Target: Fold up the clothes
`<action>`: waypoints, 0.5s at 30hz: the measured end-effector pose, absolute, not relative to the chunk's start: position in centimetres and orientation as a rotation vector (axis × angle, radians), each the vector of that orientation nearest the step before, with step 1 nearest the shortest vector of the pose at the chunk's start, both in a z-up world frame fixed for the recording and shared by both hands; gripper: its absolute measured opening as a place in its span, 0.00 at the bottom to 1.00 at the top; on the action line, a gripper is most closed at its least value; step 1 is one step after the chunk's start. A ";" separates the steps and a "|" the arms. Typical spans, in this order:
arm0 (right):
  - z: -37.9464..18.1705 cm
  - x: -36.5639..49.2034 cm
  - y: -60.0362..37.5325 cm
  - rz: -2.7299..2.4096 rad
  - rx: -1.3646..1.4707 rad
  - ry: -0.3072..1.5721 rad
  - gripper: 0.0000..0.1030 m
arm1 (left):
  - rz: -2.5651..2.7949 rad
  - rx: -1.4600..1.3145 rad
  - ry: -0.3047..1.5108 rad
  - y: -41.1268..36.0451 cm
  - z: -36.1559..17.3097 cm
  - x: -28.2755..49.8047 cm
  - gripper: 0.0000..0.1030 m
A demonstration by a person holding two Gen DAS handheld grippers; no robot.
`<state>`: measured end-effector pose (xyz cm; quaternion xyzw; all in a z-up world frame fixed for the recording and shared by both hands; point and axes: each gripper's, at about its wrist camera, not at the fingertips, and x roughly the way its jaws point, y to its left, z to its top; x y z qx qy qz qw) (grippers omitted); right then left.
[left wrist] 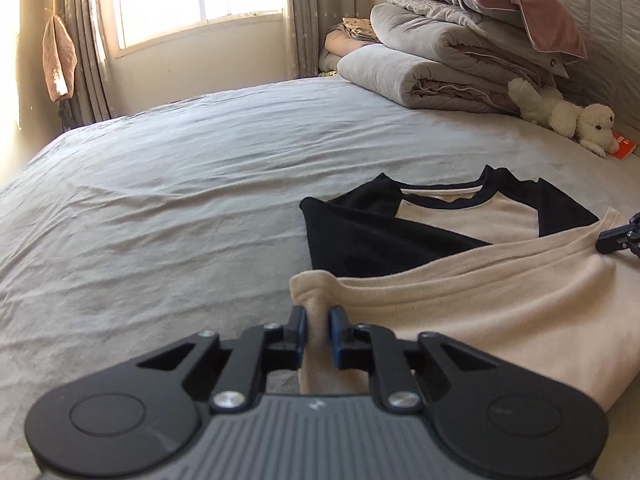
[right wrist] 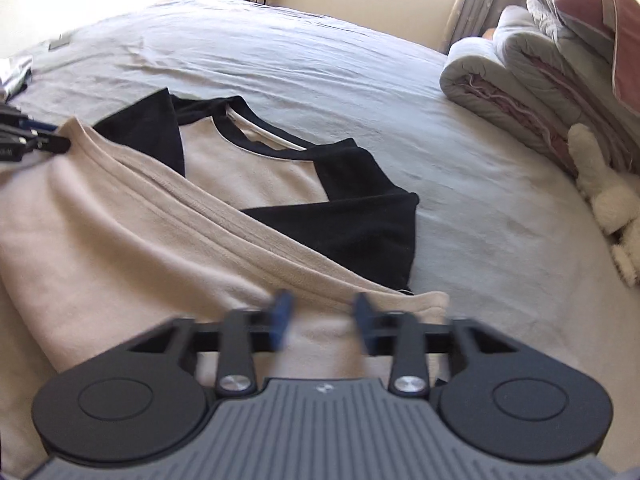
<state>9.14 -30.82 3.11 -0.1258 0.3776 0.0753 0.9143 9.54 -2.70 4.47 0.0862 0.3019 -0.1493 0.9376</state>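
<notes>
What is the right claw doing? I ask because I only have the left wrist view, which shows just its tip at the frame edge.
Observer: The right claw is open, its fingers spread over the shirt and gripping nothing.
Operator: Is a hem corner near it?
Observer: Yes, the cream corner lies just past its right finger, flat on the bed.
Operator: And the sleeve on that side?
Observer: The black sleeve runs down to just behind that corner.

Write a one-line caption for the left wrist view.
Left hand-held gripper pinches the hem of a beige, black-sleeved fleece shirt on a grey-sheeted bed.
</notes>
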 end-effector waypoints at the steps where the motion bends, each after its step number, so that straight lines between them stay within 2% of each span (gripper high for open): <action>1: 3.3 9.1 -30.6 0.149 -0.261 0.772 0.01 | -0.299 0.167 0.607 -2.7 4.8 9.5 0.08; 12: 5.4 8.9 -30.6 0.099 -0.228 0.659 0.01 | -0.287 -0.033 0.668 -0.7 4.6 10.8 0.08; 15: 4.8 9.1 -30.5 0.089 -0.244 0.681 0.01 | -0.283 -0.028 0.667 -0.7 4.9 10.6 0.14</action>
